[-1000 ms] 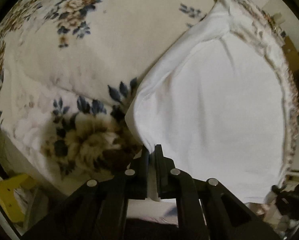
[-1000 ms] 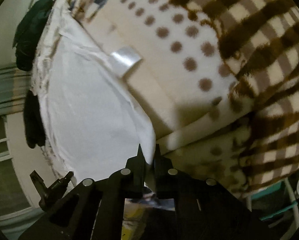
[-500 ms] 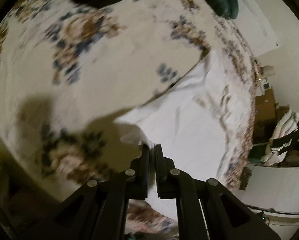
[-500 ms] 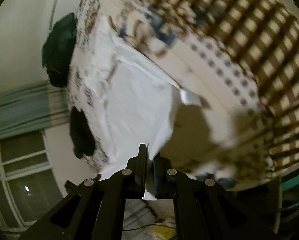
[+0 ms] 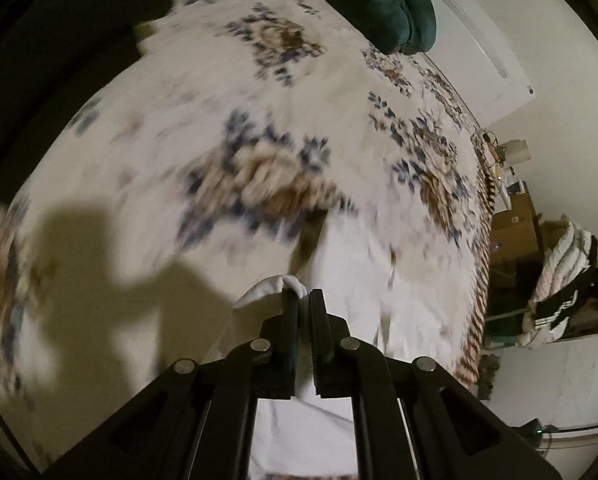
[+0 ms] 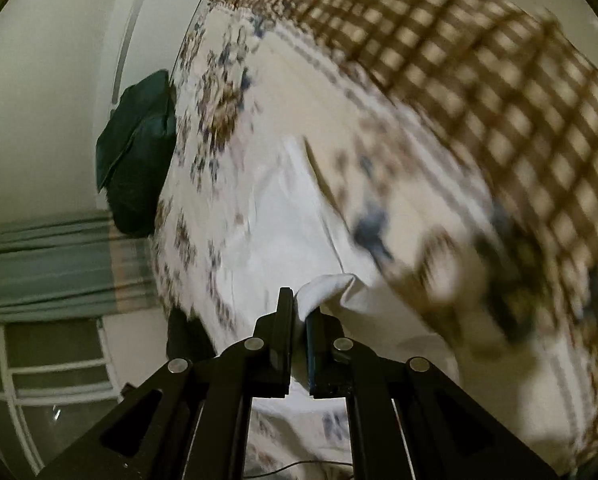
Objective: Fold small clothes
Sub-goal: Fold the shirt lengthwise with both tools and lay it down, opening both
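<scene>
A white garment (image 5: 351, 276) lies on the floral bedspread (image 5: 219, 128). My left gripper (image 5: 304, 295) is shut on a bunched corner of it, lifted above the bed. The garment also shows in the right wrist view (image 6: 283, 208), spread over the bedspread (image 6: 219, 92). My right gripper (image 6: 299, 300) is shut on another corner of the white garment, the cloth bulging out to the right of the fingers. Both views are motion-blurred.
A dark green pillow (image 5: 383, 4) sits at the far edge of the bed and also shows in the right wrist view (image 6: 139, 152). A brown checked blanket (image 6: 479, 72) covers the right side. Boxes and piled clothes (image 5: 555, 276) stand beyond the bed. Curtain and window (image 6: 51, 276) are on the left.
Both grippers have risen and swung forward over the bed, carrying the garment's corners with them. The white cloth now trails below the fingers and covers less of each view.
</scene>
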